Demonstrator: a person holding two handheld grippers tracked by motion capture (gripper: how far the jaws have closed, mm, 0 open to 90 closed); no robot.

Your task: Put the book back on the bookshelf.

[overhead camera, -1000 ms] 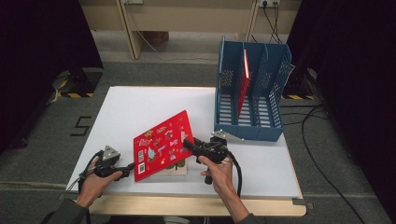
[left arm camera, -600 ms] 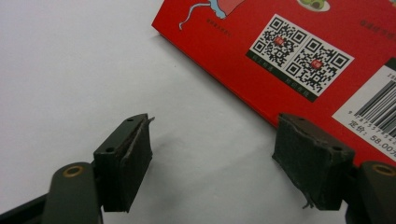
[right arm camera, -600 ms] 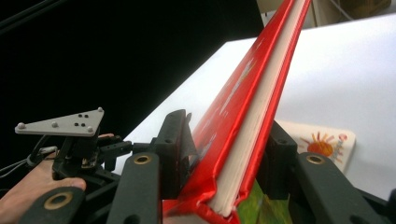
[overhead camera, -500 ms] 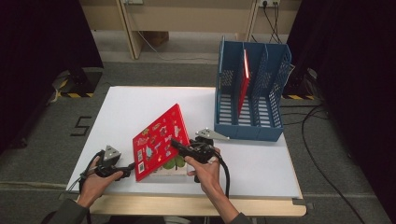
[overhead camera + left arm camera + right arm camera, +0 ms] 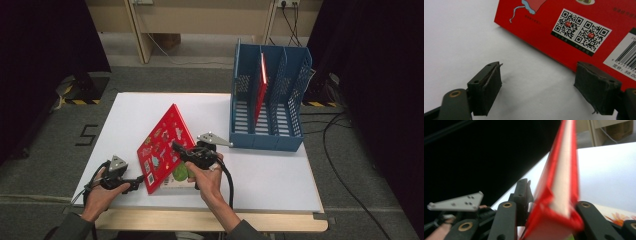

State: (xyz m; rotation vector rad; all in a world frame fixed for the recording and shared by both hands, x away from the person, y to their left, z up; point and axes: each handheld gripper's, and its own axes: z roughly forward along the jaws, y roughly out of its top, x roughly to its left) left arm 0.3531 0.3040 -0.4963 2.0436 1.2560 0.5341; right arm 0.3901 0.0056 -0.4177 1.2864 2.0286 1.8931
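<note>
Fingers of the right gripper (image 5: 176, 148) clamp the tilted red book (image 5: 162, 145), we note, while the left gripper's (image 5: 141, 182) fingers (image 5: 486, 87), just opening, stand apart beside it.

The red book (image 5: 559, 195) is blurred and cut off at the right gripper view's bottom edge.

Grey carpet floor (image 5: 60, 165), black curtains (image 5: 45, 45), wood furn. (image 5: 200, 15)
</note>
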